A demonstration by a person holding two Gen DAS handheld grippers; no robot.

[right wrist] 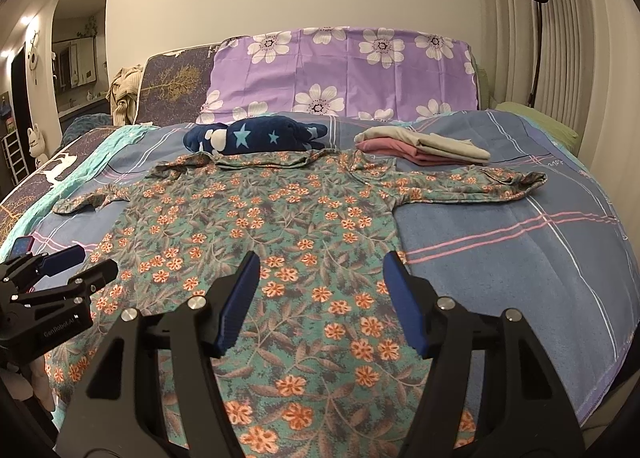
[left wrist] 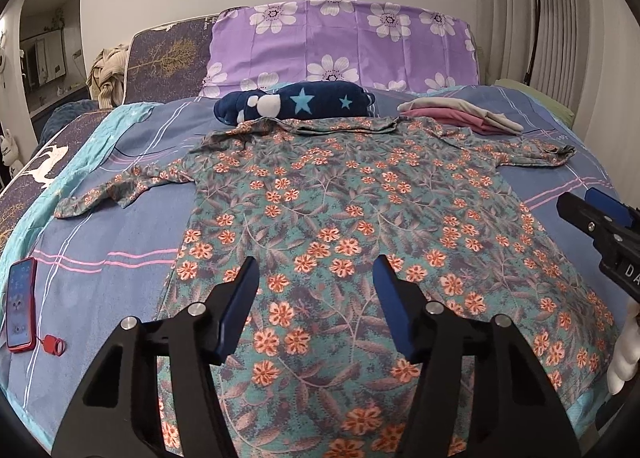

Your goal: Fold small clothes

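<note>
Both grippers hover low over the near hem of a floral shirt point(left wrist: 344, 218) spread flat on the bed, collar away. The left gripper point(left wrist: 316, 278) has its jaws apart with only the cloth beneath them, nothing pinched; the right gripper point(right wrist: 322, 274) is likewise parted and empty above the shirt's right part. Left of the left fingers, on the blue plaid bedspread point(right wrist: 520, 258), lies a red-cased phone point(left wrist: 21, 306) with a small red ring charm point(left wrist: 52, 344) beside it. Further ahead, the two sleeves stretch out to either side. Past the collar rests a navy star-print plush point(left wrist: 296, 102), touching the shirt's top edge, and to the right of it a folded pile of pink and beige garments point(right wrist: 424, 146). Beyond stands a purple flowered pillow point(left wrist: 344, 46), with a black floor lamp point(right wrist: 536, 18) at far right.
</note>
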